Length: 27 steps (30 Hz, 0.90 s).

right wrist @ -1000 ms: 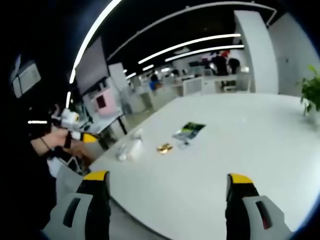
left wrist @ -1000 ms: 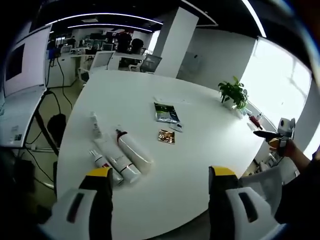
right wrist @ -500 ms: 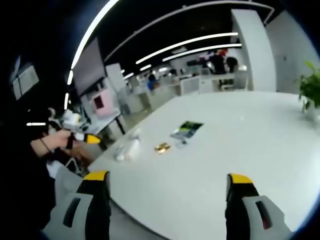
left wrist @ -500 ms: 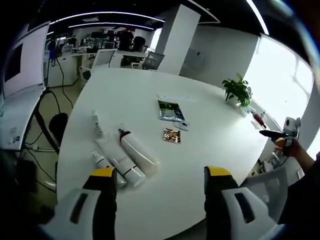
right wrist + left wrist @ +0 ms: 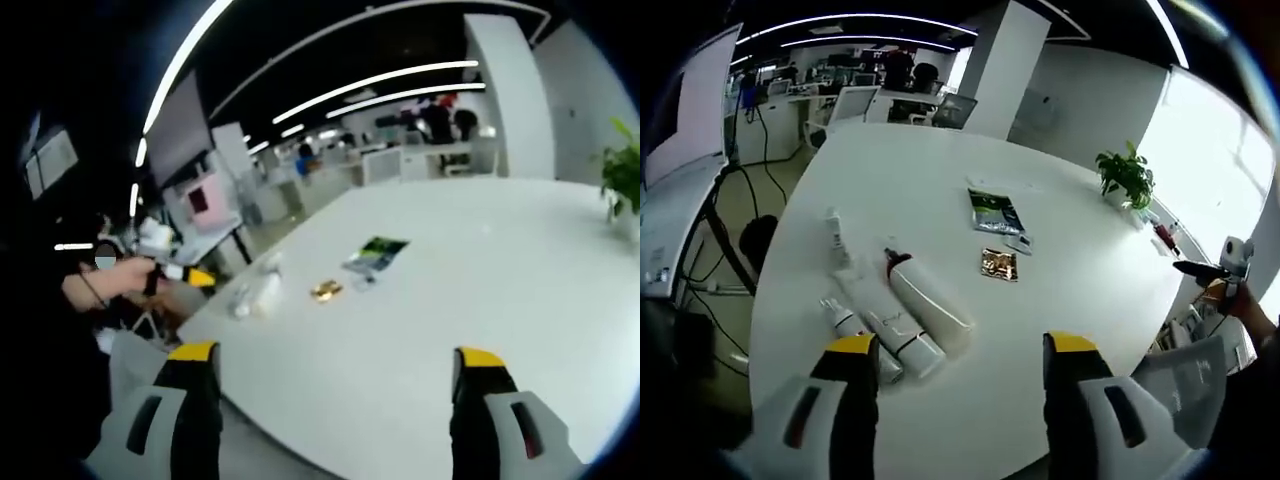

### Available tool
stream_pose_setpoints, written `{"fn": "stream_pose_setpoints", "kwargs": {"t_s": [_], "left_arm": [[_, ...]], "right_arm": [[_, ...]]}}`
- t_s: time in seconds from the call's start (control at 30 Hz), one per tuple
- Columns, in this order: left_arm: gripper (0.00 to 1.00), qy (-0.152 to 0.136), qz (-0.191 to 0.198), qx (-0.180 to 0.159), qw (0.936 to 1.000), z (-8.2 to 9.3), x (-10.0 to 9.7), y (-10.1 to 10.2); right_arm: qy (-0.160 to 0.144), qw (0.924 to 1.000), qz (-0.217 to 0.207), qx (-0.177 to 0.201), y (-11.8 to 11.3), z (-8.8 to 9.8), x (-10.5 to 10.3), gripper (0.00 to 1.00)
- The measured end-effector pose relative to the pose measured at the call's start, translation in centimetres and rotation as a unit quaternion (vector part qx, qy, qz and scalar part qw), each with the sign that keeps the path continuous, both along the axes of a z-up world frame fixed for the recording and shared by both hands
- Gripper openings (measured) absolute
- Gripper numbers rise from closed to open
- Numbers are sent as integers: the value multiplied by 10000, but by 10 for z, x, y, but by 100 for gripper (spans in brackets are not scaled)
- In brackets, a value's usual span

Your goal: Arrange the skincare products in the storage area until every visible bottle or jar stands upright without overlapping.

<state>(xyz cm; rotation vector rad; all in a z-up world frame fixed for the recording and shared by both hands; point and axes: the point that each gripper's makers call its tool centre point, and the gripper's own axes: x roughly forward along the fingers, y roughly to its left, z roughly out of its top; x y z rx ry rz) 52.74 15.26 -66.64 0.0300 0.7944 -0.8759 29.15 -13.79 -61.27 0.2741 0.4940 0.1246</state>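
My left gripper (image 5: pixel 958 365) hangs above the near edge of the round white table (image 5: pixel 1080 270) with its yellow-tipped jaws spread and empty, lined up toward the cluster of white plastic skincare bottles (image 5: pixel 902 318) just beyond the left jaw. Those bottles lie on their sides, touching one another, so none is upright yet; a smaller white tube (image 5: pixel 834 235) rests just past them. My right gripper (image 5: pixel 337 378) is likewise parted and holds nothing, well apart from the bottles. A gold foil sachet (image 5: pixel 998 264) and a green-printed packet (image 5: pixel 993 212) lie farther in.
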Motion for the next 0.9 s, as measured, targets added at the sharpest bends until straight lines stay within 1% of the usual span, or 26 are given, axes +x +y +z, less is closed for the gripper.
{"fn": "stream_pose_setpoints", "kwargs": {"t_s": [0.3,0.43,0.57,0.73,0.9], "left_arm": [[60,147,25,12,9999,-10,3,-4],[58,173,47,98,9998,-15,6,-2],[60,270,89,24,9996,-17,9,-3],[59,267,160,78,9995,-20,21,-2],[58,333,450,46,9984,-26,32,1]], "right_arm": [[55,10000,-17,9,-2,-4,1,98],[55,10000,-13,28,-2,-5,2,98],[72,10000,-31,32,-3,-5,4,97],[89,9999,-14,58,-1,-7,8,97],[125,9999,22,77,1,-10,10,97]]}}
